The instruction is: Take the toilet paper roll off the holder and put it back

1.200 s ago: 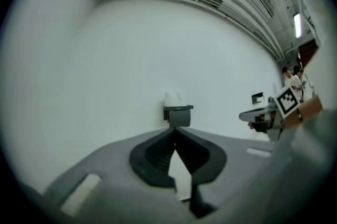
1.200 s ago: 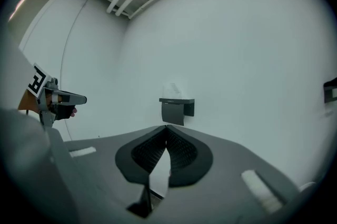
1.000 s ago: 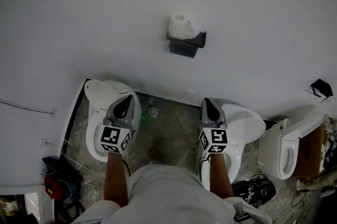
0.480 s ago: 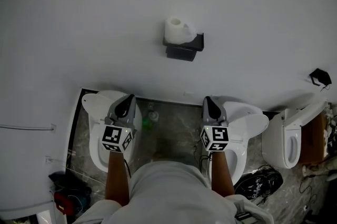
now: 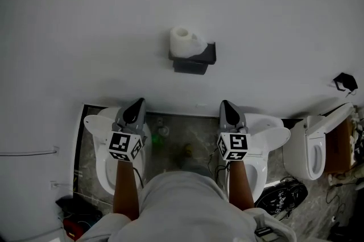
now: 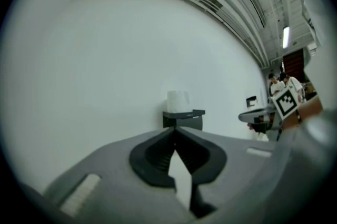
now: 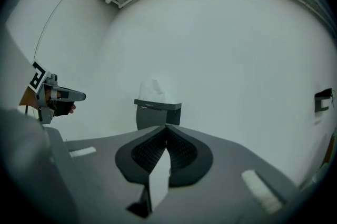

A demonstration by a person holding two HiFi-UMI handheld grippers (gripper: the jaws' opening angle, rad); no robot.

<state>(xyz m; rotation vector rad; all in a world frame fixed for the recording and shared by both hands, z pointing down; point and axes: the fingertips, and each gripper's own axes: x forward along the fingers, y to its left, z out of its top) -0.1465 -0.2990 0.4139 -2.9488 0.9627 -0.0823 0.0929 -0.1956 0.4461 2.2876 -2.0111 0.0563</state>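
A white toilet paper roll (image 5: 183, 41) stands upright on top of a black wall holder (image 5: 193, 59) on the white wall. My left gripper (image 5: 136, 105) and right gripper (image 5: 227, 107) are held level, side by side, well short of the holder and below it in the head view. Both are shut with nothing between the jaws. The left gripper view has the roll (image 6: 178, 101) and holder (image 6: 182, 118) straight beyond my closed left gripper (image 6: 175, 131). In the right gripper view the roll (image 7: 154, 90) sits on the holder (image 7: 157, 112) just above my closed right gripper (image 7: 166, 127).
Three white toilets stand along the wall's foot: one under my left hand (image 5: 96, 138), one under my right hand (image 5: 267, 138), one further right (image 5: 313, 144). A small black fitting (image 5: 345, 82) hangs on the wall at right. A dark bag (image 5: 281, 195) lies on the floor.
Both grippers have moved forward toward the wall, still shut. In the head view the roll and holder have shifted down and left, nearer to the grippers.
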